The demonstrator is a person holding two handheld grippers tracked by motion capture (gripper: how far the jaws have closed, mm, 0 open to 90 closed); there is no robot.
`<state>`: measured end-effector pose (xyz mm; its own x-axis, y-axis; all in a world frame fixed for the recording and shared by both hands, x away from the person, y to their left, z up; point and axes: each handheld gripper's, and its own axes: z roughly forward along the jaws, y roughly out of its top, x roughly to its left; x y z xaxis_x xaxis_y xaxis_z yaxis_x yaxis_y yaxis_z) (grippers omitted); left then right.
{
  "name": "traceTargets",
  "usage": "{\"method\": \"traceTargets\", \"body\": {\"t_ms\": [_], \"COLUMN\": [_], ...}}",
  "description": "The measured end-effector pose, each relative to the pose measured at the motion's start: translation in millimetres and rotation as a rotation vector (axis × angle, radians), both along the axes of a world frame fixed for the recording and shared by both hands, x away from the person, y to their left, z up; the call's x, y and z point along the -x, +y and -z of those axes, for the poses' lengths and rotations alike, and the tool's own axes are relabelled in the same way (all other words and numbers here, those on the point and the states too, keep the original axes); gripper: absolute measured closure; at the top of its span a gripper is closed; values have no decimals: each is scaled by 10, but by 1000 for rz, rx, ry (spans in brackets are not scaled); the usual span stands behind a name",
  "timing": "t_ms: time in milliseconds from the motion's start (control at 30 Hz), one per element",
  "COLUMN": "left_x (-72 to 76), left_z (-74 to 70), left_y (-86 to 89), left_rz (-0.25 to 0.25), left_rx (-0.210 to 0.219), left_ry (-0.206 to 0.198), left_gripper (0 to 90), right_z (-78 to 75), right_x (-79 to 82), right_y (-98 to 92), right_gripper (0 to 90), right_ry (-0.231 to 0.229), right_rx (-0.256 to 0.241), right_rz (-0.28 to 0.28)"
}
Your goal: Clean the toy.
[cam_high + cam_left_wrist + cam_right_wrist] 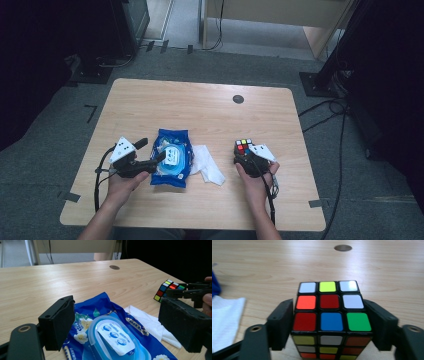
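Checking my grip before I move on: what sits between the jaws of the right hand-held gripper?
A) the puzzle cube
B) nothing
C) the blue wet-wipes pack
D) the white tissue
A: in the right gripper view the puzzle cube sits between the two black jaws of the right hand-held gripper, which press against its sides.

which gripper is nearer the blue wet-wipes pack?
Left. The left gripper sits open at the blue plastic wet-wipes pack, its jaws straddling the lid. The right gripper is across the white tissue, shut on the multicoloured puzzle cube.
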<state>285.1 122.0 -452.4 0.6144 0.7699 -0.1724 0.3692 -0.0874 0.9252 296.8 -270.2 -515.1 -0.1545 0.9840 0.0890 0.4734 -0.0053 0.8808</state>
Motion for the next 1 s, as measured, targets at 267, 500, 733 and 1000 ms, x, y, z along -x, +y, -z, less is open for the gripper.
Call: {"method": "traceTargets", "body": {"t_ms": [267,500,733,1000], "left_x": [34,77,189,253], "left_z": [-53,11,204,451], "left_y": [174,721,1236,1516], "left_rz": [-23,-125,-217,-308], "left_rx": [-22,-69,-93,-188], "left_ry": [5,34,103,225], "left_gripper": [138,138,138,139], "right_z": [-293,-457,-339,-146], "right_x": [117,236,482,815], "right_y": [-101,-527,-1135,-1627], "right_gripper": [152,94,9,0], "right_ry": [-2,28,109,172], "right_rx": [-76,-56,-106,-72], "right_rz": [-61,-49,8,87]}}
